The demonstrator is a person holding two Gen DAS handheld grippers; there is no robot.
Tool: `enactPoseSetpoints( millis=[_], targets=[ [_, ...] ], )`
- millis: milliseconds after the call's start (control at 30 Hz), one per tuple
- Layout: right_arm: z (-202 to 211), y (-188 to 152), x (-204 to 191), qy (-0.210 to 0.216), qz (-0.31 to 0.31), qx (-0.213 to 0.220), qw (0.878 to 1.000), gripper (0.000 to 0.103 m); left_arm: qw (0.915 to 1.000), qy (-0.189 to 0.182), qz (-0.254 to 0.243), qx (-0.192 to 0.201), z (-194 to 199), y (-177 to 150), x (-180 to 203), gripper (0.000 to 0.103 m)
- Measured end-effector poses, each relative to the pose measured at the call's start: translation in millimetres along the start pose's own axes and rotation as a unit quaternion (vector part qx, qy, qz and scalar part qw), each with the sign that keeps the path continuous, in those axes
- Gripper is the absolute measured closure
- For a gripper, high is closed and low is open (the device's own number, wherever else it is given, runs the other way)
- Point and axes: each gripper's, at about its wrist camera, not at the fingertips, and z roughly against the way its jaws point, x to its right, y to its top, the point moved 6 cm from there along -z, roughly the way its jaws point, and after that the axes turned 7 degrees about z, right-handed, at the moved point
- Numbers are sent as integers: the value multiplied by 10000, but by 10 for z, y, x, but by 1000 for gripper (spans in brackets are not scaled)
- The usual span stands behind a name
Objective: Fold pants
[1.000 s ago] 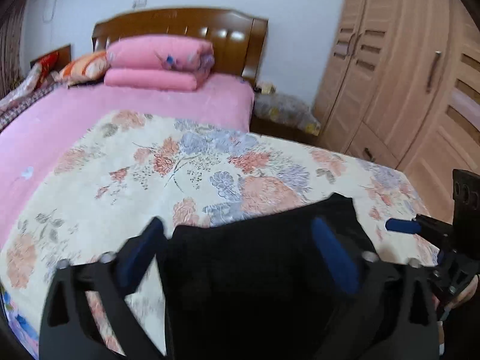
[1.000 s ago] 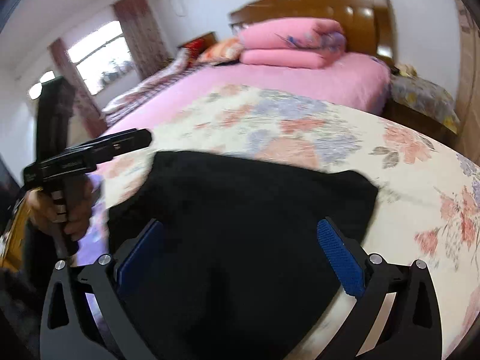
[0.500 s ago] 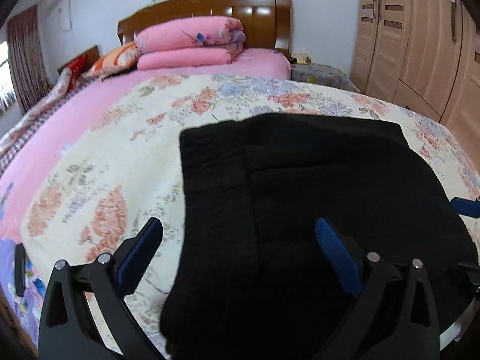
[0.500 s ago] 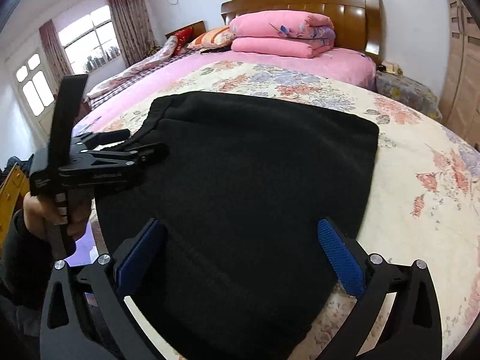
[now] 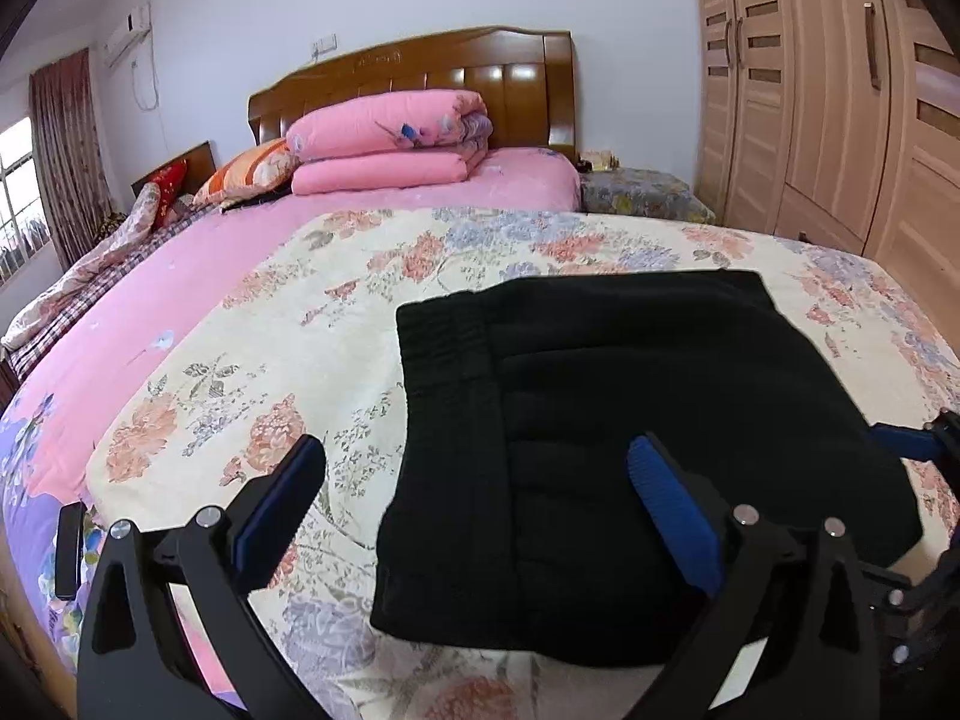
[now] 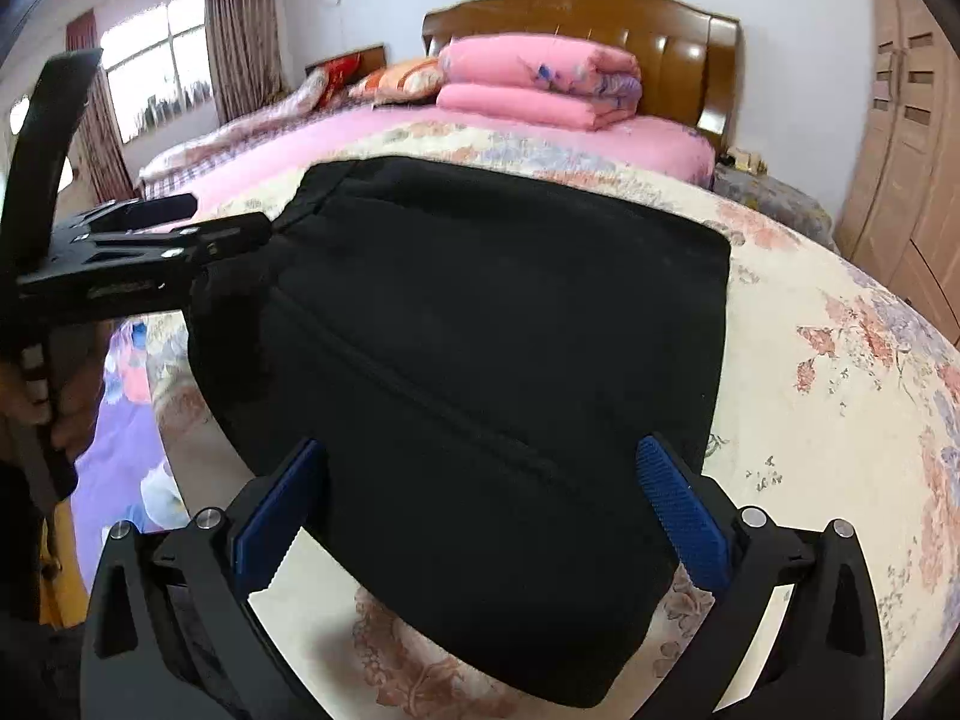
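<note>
Right now I have both tools held above the foot of the bed with nothing between their fingers. My left gripper (image 5: 474, 498) stands wide, its blue pads (image 5: 672, 501) spread over the near left part of the black pants (image 5: 630, 432), and I cannot see them touching the cloth. My right gripper (image 6: 480, 504) is just as wide, its fingers straddling the near edge of the same garment. The pants lie folded into a compact, roughly square bundle on the floral quilt (image 5: 288, 360), with the ribbed waistband (image 5: 444, 330) along the bundle's left side in the left wrist view. From the right wrist camera I see the left tool's black frame (image 6: 138, 252) reaching to the far left corner of the bundle, and a hand (image 6: 66, 396) wrapped around its handle. Behind, a folded pink duvet (image 5: 390, 138) sits stacked against the wooden headboard (image 5: 420, 78), and a wardrobe (image 5: 840, 90) stands on the right.
</note>
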Motion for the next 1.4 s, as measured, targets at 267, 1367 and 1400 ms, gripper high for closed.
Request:
enactPoseSetpoints(
  millis=[267, 1367, 1400],
  targets=[
    [20, 9, 32, 45, -23, 126, 9999, 4, 9980, -615, -176, -14, 144, -49, 450, 2],
    [1489, -570, -13, -1319, 10, 1472, 9803, 4, 9907, 217, 278, 1315, 1116, -392, 567, 1],
    [1459, -581, 1, -1281, -16, 1429, 9814, 4, 9935, 182, 325, 1072, 1011, -435, 569, 1]
  ],
)
